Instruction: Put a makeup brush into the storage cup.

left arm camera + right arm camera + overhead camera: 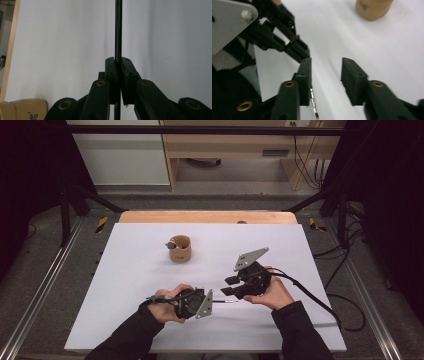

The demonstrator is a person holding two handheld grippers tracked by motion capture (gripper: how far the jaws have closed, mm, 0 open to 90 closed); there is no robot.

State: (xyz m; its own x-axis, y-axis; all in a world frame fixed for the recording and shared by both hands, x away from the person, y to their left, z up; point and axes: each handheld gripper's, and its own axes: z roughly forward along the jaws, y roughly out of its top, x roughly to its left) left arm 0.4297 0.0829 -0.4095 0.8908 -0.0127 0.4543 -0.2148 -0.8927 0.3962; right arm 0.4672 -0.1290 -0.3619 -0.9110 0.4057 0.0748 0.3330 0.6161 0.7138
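left gripper (216,302) lower middle of high view, jaws clamped tight on thin dark pen (118,30), rod running straight up between pads in left gripper view. guess it's pinned so other hand can work its tip. right gripper (229,286) just right of it, jaws parted, nothing pressed. tan cup (180,248) upper centre, well apart. white table (125,315) has loads of room, edges far off.

1. The thin black rod (118,30) runs off the top edge of the left gripper view; its clamped stretch is hidden between the jaws.
2. The tan cup (373,8) is cut off by the top edge in the right gripper view.
3. The small dark thing (172,245) at the cup's rim is too small to identify.
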